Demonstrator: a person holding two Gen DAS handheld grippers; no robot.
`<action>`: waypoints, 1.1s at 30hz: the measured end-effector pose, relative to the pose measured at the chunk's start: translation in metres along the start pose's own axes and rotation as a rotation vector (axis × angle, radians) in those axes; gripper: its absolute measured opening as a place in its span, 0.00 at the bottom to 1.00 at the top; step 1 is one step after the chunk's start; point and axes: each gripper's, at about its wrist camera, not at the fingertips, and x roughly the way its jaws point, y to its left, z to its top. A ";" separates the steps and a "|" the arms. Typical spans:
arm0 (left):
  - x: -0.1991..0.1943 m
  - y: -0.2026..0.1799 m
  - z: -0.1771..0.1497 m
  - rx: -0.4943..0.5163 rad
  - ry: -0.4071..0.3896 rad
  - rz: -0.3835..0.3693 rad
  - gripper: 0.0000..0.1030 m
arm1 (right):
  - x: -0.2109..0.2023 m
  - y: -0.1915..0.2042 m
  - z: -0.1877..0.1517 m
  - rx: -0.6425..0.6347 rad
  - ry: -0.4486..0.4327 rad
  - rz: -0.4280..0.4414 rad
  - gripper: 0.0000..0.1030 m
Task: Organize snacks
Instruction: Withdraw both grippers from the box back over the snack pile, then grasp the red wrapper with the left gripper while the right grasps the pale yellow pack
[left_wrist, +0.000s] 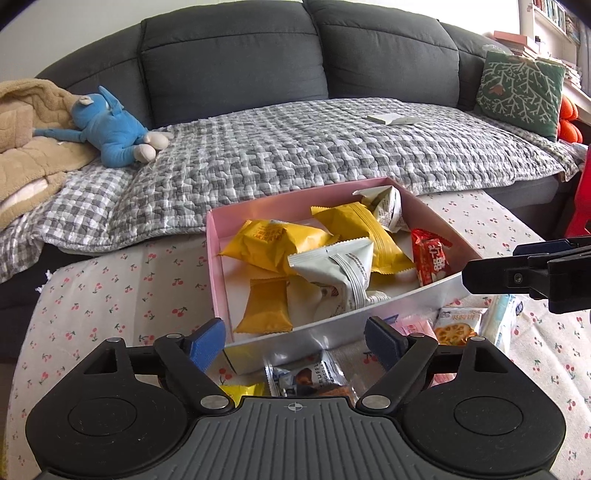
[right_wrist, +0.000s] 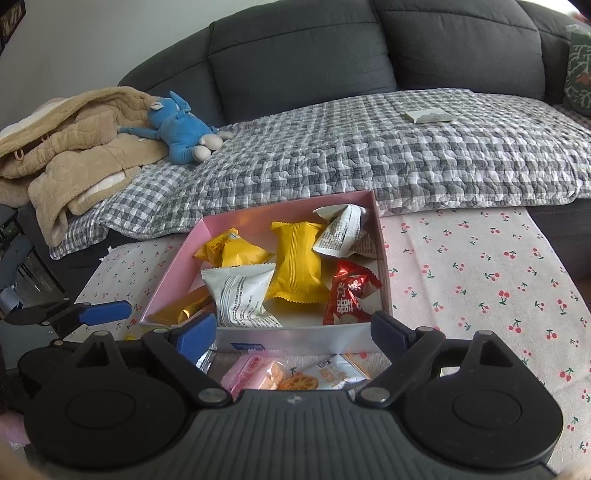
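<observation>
A pink box (left_wrist: 216, 258) (right_wrist: 173, 266) sits on the cherry-print tablecloth (left_wrist: 110, 295) (right_wrist: 480, 277). It holds yellow packets (left_wrist: 273, 243) (right_wrist: 295, 266), white packets (left_wrist: 340, 269) (right_wrist: 240, 291) and a red packet (left_wrist: 430, 258) (right_wrist: 347, 295). Loose on the cloth in front of the box lie a dark truffle packet (left_wrist: 306, 376), a pink packet (right_wrist: 255, 373) and a lotus-root chip packet (left_wrist: 458, 325) (right_wrist: 325, 374). My left gripper (left_wrist: 295, 338) (right_wrist: 74, 314) is open above the truffle packet, with nothing held. My right gripper (right_wrist: 293, 330) (left_wrist: 491, 273) is open over the pink and lotus-root packets, also with nothing held.
Behind the table stands a dark grey sofa (left_wrist: 229, 55) covered by a grey checked quilt (left_wrist: 314, 147). On it lie a blue plush toy (left_wrist: 107, 129), a beige blanket (left_wrist: 29, 140), a small white box (left_wrist: 391, 119) and a green cushion (left_wrist: 521, 92). A red object (left_wrist: 583, 192) stands at right.
</observation>
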 end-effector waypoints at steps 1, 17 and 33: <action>-0.003 -0.001 -0.002 0.002 0.003 -0.002 0.84 | -0.002 0.000 -0.002 0.000 0.001 -0.001 0.89; -0.035 -0.010 -0.054 0.074 0.014 -0.001 0.94 | -0.029 0.002 -0.040 -0.085 -0.033 -0.025 0.97; -0.047 -0.008 -0.093 0.131 -0.012 0.001 0.94 | -0.034 0.015 -0.080 -0.251 -0.004 -0.026 0.99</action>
